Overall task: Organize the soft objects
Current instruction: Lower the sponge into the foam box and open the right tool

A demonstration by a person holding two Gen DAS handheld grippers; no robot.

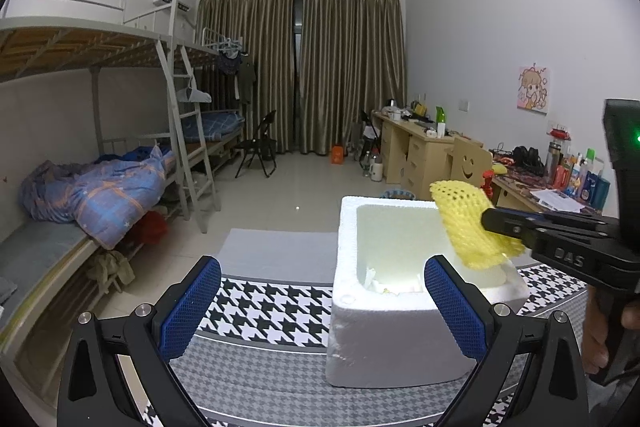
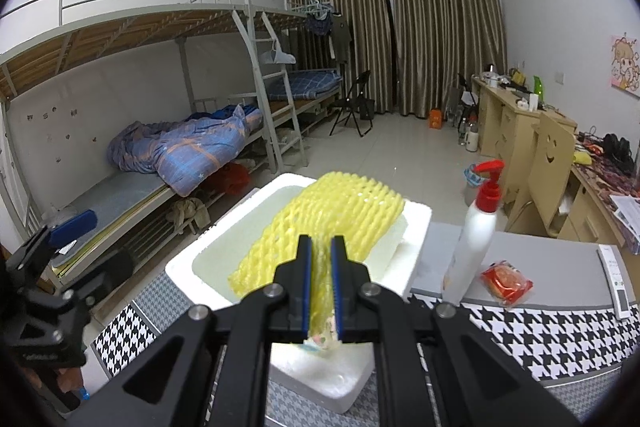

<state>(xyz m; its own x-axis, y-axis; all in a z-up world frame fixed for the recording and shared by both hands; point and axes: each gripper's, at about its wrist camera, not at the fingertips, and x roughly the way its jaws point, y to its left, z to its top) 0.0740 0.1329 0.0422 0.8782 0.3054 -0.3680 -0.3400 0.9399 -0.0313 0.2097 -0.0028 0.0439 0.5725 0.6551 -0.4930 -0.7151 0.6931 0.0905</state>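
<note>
Right gripper [image 2: 321,259] jaws clenched on the foam net [image 2: 316,223], soft, featherlight, crushable; pinch an edge. Left gripper [image 1: 322,307] jaws released at the box's [image 2: 208,255] nine o'clock.

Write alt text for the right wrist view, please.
The right gripper pinches a yellow foam net over an open white foam box. A white pump bottle and a red packet sit to its right.

dim, sharp, fisheye-bent edges
</note>
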